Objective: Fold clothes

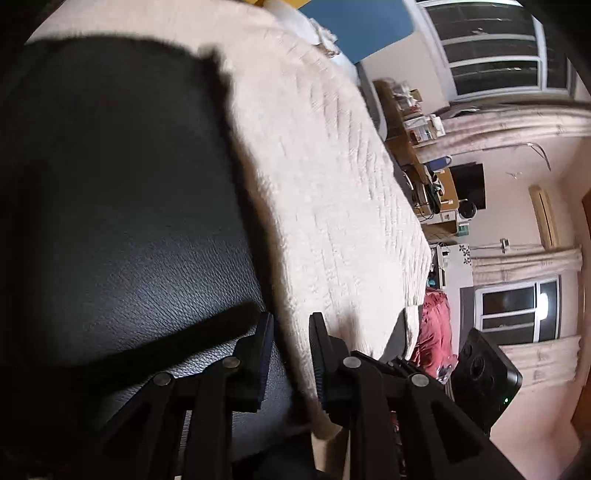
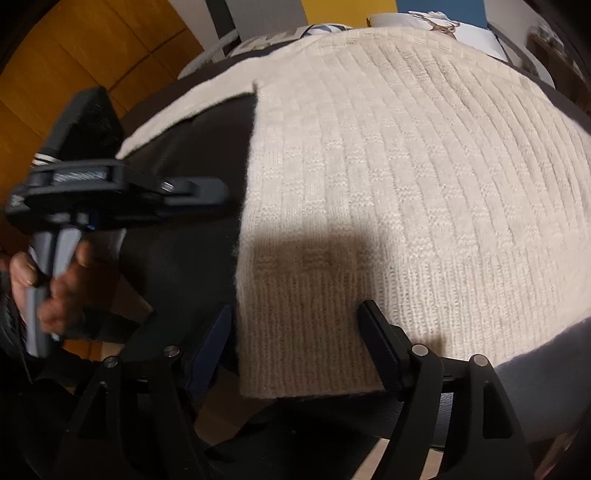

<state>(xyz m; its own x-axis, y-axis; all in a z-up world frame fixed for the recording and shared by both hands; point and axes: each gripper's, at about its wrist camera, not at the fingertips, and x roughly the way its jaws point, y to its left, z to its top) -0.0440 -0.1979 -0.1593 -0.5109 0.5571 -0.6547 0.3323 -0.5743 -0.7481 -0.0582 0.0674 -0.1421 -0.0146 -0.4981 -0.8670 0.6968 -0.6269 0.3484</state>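
A cream ribbed knit sweater (image 2: pixel 406 177) lies spread flat on a black leather surface (image 1: pixel 110 221), one sleeve stretched out at its far left. Over the near hem my right gripper (image 2: pixel 295 317) stands wide open, one finger off the sweater's left edge and the other above the knit. My left gripper (image 1: pixel 291 325) hovers at the sweater's (image 1: pixel 325 184) long side edge, its jaws a narrow gap apart with nothing pinched between them. From the right wrist view, the left gripper (image 2: pixel 218 192) shows side-on and blurred, held by a hand (image 2: pixel 55 284), its tip just left of the sweater.
Pillows (image 2: pixel 469 33) and a striped cloth lie beyond the sweater. A wooden wardrobe (image 2: pixel 74 55) stands at the left. Past the bed's far edge are a cluttered desk (image 1: pixel 424 155), a red cloth (image 1: pixel 437 332), curtains and windows. A black device with lenses (image 1: pixel 484 373) is near the left gripper.
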